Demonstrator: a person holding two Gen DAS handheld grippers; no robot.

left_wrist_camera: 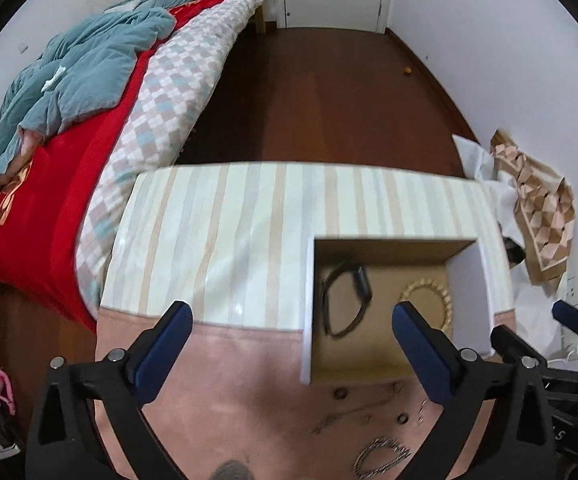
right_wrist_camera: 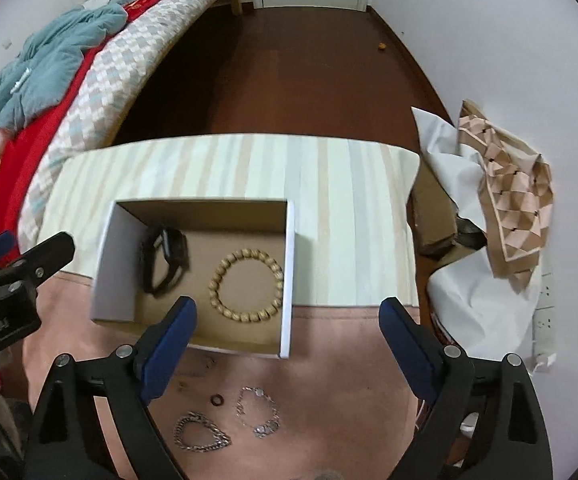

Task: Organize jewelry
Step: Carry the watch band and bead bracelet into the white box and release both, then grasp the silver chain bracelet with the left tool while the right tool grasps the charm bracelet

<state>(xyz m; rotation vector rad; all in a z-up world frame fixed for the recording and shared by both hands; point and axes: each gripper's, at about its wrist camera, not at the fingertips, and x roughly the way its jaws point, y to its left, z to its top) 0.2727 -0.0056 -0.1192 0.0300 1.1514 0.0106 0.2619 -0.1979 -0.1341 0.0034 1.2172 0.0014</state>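
An open cardboard box (right_wrist_camera: 113, 264) (left_wrist_camera: 307, 304) stands on the cloth-covered table. In it lie a black watch (right_wrist_camera: 165, 258) (left_wrist_camera: 345, 300) and a wooden bead bracelet (right_wrist_camera: 245, 286) (left_wrist_camera: 429, 300). On the pink cloth in front of the box lie a silver chain bracelet (right_wrist_camera: 201, 436) (left_wrist_camera: 381, 456), a second silver bracelet (right_wrist_camera: 259, 412), a small dark ring (right_wrist_camera: 217, 400) and other small pieces (left_wrist_camera: 402, 418). My left gripper (left_wrist_camera: 291, 316) is open and empty, above the box's left front. My right gripper (right_wrist_camera: 287, 312) is open and empty, over the box's front edge.
A bed (left_wrist_camera: 89, 120) with red and blue bedding stands to the left. White paper and a patterned bag (right_wrist_camera: 509, 208) lie to the right, by the wall. Dark wooden floor (right_wrist_camera: 289, 72) lies beyond the table (right_wrist_camera: 349, 208).
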